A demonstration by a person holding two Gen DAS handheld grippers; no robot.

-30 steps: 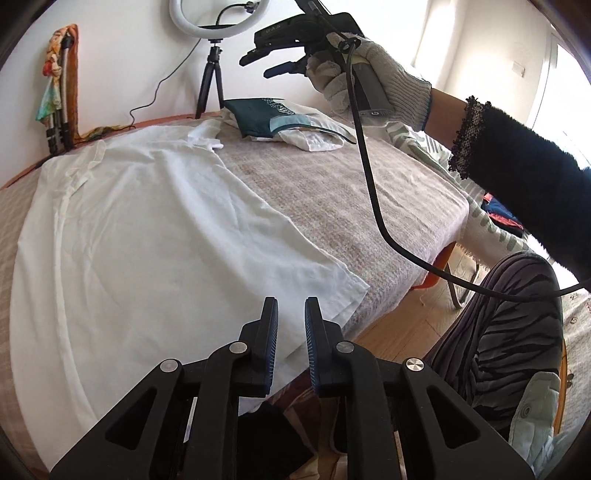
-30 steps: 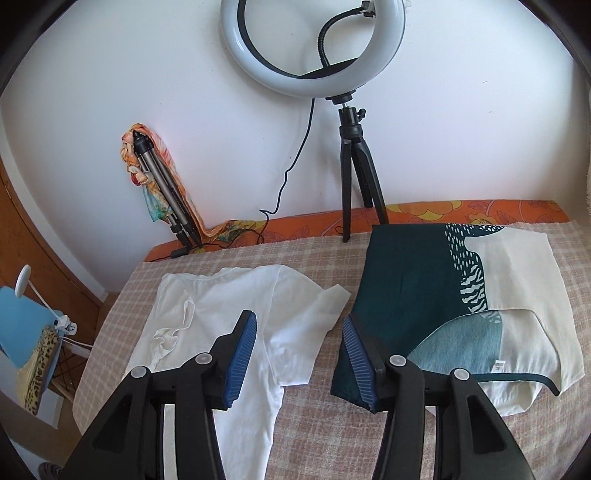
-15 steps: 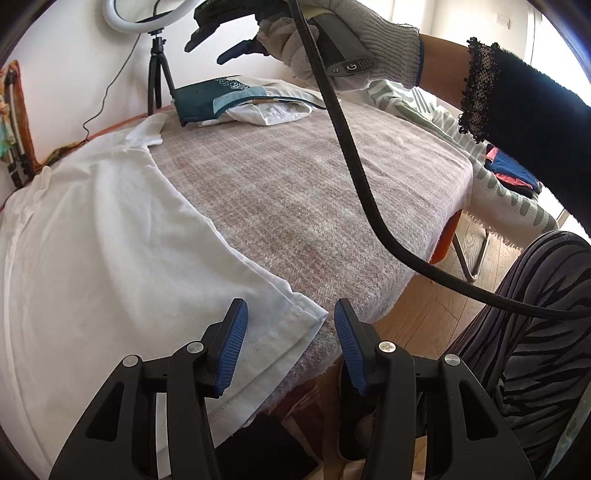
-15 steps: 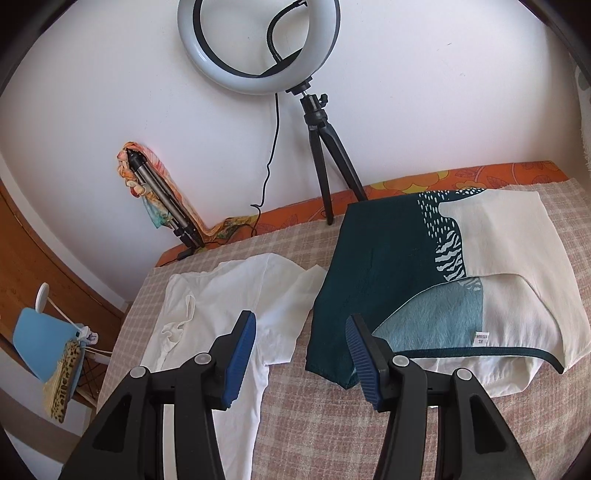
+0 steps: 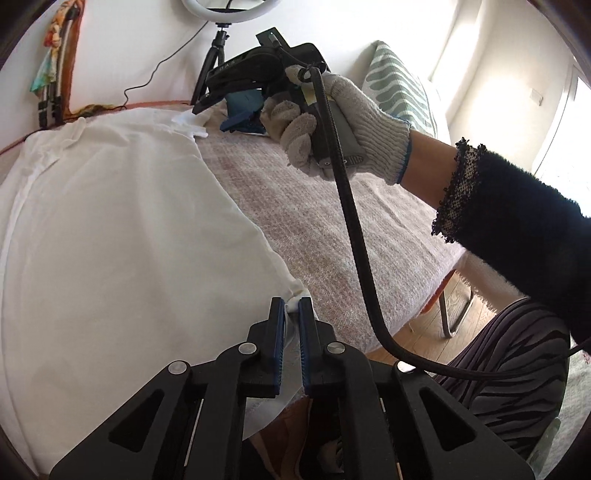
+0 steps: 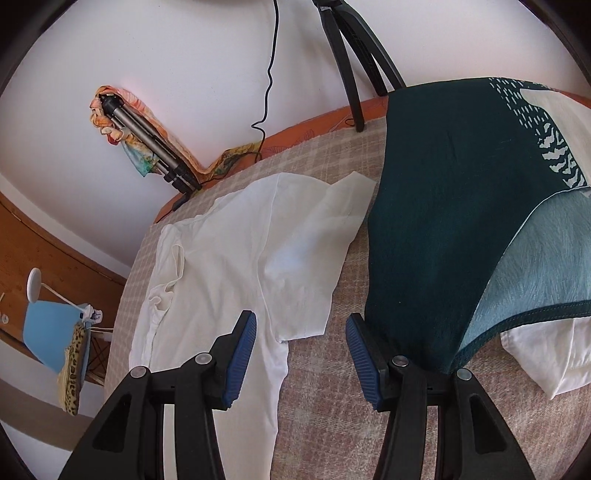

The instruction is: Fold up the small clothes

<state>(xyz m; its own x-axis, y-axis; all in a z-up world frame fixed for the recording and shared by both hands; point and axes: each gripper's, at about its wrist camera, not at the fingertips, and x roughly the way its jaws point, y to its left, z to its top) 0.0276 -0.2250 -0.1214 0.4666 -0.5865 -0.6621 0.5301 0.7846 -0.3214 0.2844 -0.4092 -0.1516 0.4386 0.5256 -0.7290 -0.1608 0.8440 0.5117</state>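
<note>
Left wrist view: left gripper (image 5: 291, 308) is pinching the white shirt's (image 5: 122, 221) hem corner at the table (image 5: 332, 229) edge. Right gripper (image 6: 301, 332) is hanging open over the sleeve (image 6: 317, 236). Shirt's lying flat, so folding is barely starting.

The left tongs (image 5: 291, 306) are pinched on the near corner of the white shirt (image 5: 122, 229), which lies spread flat on the checked tabletop (image 5: 332, 221). Further back a gloved hand (image 5: 332, 125) (dark sleeve (image 5: 517, 221) behind it) holds the right tongs (image 5: 225, 107) above the shirt's far sleeve, a black cable (image 5: 354, 236) trailing down. A ring light (image 5: 229, 7) stands behind.
</note>
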